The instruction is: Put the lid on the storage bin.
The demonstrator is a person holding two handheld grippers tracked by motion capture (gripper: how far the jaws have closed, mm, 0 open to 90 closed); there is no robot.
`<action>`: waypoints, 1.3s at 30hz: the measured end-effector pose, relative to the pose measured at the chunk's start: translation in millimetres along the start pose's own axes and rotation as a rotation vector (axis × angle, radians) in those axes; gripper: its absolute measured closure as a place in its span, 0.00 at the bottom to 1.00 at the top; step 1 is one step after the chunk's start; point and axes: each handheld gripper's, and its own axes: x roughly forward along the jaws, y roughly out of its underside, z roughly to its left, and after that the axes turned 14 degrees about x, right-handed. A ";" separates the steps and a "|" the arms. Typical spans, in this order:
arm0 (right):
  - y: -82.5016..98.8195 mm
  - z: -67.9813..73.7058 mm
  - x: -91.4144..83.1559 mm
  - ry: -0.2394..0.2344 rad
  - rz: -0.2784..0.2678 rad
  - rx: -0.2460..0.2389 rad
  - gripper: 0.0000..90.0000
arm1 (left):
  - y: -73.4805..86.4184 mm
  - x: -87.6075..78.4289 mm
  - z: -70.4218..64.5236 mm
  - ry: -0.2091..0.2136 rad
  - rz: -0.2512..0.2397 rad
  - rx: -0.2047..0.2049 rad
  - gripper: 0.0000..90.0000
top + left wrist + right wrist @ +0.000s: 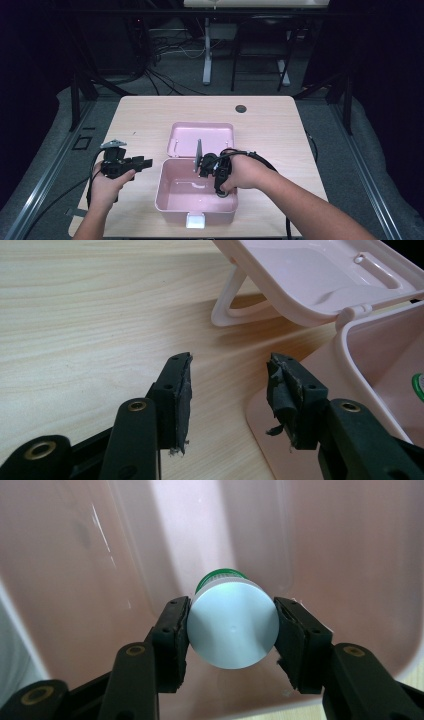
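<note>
Inside pink box [75, 555], right gripper [232, 630] clamps silver-capped bottle [232, 627]

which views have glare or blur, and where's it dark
High view: surroundings beyond the table are nearly black, and it's a little soft. Right gripper view: glare streaks on the pink box wall; the white cap in the right tool is sharp. Left gripper view: evenly lit, crisp wood grain.

Left gripper [228, 390] jaws apart, wooden table [85, 315], pink box [350, 355] with lid open [320, 275]
</note>
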 end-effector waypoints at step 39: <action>-4.3 9.6 36.0 0.028 0.039 -0.161 0.56 | 1.4 2.6 1.1 0.003 0.009 -0.006 0.59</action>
